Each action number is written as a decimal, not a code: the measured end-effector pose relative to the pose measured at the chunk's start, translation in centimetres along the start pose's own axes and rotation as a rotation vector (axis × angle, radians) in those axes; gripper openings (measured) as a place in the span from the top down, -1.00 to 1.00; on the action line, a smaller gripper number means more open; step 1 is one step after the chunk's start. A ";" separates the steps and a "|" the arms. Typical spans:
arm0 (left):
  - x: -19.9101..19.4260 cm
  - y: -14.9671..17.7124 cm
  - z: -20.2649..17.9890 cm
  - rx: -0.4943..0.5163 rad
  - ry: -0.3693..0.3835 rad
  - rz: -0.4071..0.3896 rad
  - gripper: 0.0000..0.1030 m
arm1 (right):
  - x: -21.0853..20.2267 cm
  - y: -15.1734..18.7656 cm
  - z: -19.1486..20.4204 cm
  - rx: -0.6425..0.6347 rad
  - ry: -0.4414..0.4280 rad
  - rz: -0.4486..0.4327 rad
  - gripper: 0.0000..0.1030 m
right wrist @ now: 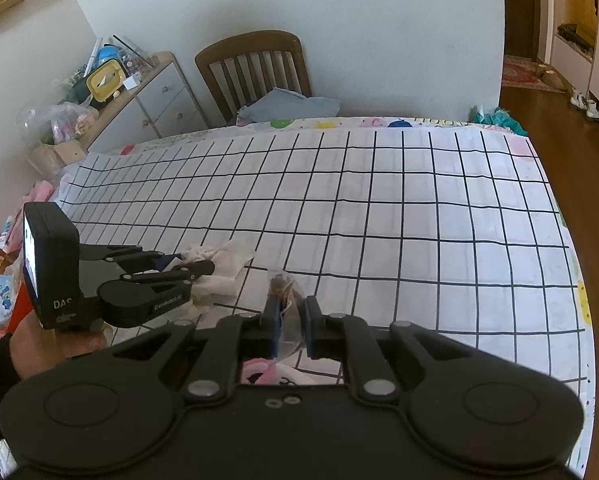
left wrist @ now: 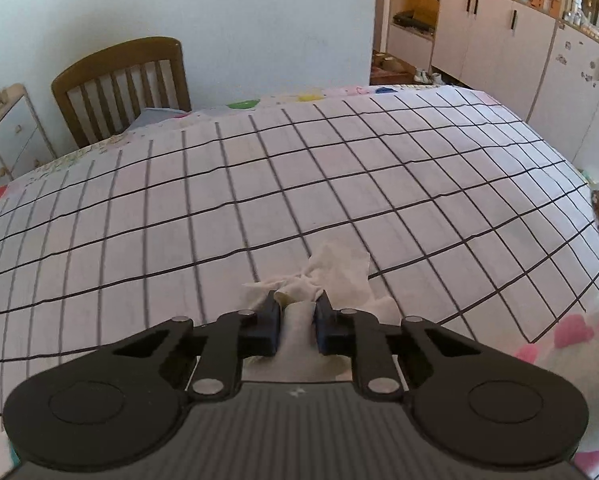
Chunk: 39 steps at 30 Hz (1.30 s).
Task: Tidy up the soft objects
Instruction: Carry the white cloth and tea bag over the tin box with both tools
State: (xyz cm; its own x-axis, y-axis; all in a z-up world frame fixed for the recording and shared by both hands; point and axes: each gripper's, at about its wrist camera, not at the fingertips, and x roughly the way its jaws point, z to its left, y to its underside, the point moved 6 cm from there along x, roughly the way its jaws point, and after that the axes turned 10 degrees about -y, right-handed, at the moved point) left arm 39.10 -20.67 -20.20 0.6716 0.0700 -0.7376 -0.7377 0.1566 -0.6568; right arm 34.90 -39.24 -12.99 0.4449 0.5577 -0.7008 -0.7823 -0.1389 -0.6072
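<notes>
Two grips | left jaws pinch white cloth [left wrist: 331, 268] | right jaws pinch clear bag [right wrist: 287, 300]

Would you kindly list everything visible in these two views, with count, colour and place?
grid cloth: one, white with black lines, covering the table.
crumpled cloth: one, white, near table edge, between the left pads.
clear bag: one, transparent with brown contents, between the right pads.
chair: one, brown wood, at the far side.
folded fabric: one, grey-blue, on the chair seat.
drawer cabinet: one, grey and wood, left of the chair.
left gripper: black, blue pads, shut on the cloth.
right gripper: black, shut on the bag.
</notes>
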 end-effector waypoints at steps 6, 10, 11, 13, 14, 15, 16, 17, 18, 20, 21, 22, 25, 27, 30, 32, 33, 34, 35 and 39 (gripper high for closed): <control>-1.9 0.1 2.3 -0.040 -0.002 -0.019 0.72 | -1.0 0.1 1.3 -0.009 -0.005 -0.018 0.79; -3.8 0.3 3.6 -0.060 0.000 -0.028 0.72 | -1.7 0.3 2.9 -0.023 -0.016 -0.027 0.79; -4.3 0.3 3.9 -0.061 0.000 -0.031 0.72 | -1.8 0.4 3.4 -0.029 -0.020 -0.028 0.79; -5.4 0.4 4.6 -0.064 0.002 -0.035 0.72 | -2.0 0.4 4.5 -0.041 -0.027 -0.029 0.79; -6.0 0.4 4.9 -0.067 0.005 -0.039 0.72 | -2.1 0.5 5.1 -0.050 -0.029 -0.030 0.79; -6.7 0.5 5.3 -0.070 0.005 -0.045 0.72 | -2.2 0.5 5.7 -0.058 -0.033 -0.031 0.79; -7.4 0.6 5.8 -0.075 0.007 -0.052 0.72 | -2.3 0.5 6.3 -0.065 -0.040 -0.033 0.79; -7.9 0.6 6.1 -0.079 0.010 -0.057 0.72 | -2.4 0.5 6.9 -0.073 -0.045 -0.034 0.79; -8.5 0.7 6.6 -0.086 0.012 -0.059 0.72 | -2.4 0.5 7.6 -0.084 -0.050 -0.035 0.79; -9.9 1.0 7.7 -0.097 0.017 -0.067 0.72 | -2.5 0.4 9.0 -0.102 -0.059 -0.038 0.79; -10.8 1.1 8.3 -0.099 0.016 -0.073 0.72 | -2.5 0.4 9.7 -0.111 -0.067 -0.039 0.79; -11.5 1.2 8.9 -0.100 0.009 -0.080 0.72 | -2.5 0.3 10.5 -0.121 -0.075 -0.039 0.79; -14.0 1.7 11.3 -0.111 -0.015 -0.097 0.72 | -2.2 0.2 13.2 -0.155 -0.098 -0.042 0.79; -15.5 2.1 13.0 -0.128 -0.029 -0.103 0.71 | -1.8 0.0 15.2 -0.182 -0.119 -0.039 0.79; -17.2 2.8 15.5 -0.141 -0.056 -0.115 0.71 | -1.1 -0.2 18.1 -0.218 -0.147 -0.035 0.79; -18.3 3.5 17.2 -0.155 -0.069 -0.120 0.71 | -0.5 -0.3 20.1 -0.240 -0.168 -0.028 0.79; -18.7 3.8 18.1 -0.162 -0.077 -0.120 0.71 | 0.0 -0.3 21.2 -0.252 -0.179 -0.023 0.79; -19.1 4.1 19.0 -0.169 -0.084 -0.120 0.71 | 0.3 -0.4 22.1 -0.262 -0.186 -0.020 0.79; -19.5 4.4 19.7 -0.175 -0.090 -0.121 0.71 | 0.7 -0.4 23.1 -0.272 -0.197 -0.016 0.79; -20.9 5.8 22.5 -0.195 -0.112 -0.123 0.71 | 2.2 -0.4 26.8 -0.308 -0.233 -0.002 0.79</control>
State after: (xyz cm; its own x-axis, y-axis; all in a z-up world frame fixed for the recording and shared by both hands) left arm 22.37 0.99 -5.04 0.7528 0.1722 -0.6354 -0.6420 -0.0214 -0.7664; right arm 24.52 -15.99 -4.26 0.3075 0.7241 -0.6174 -0.5987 -0.3571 -0.7170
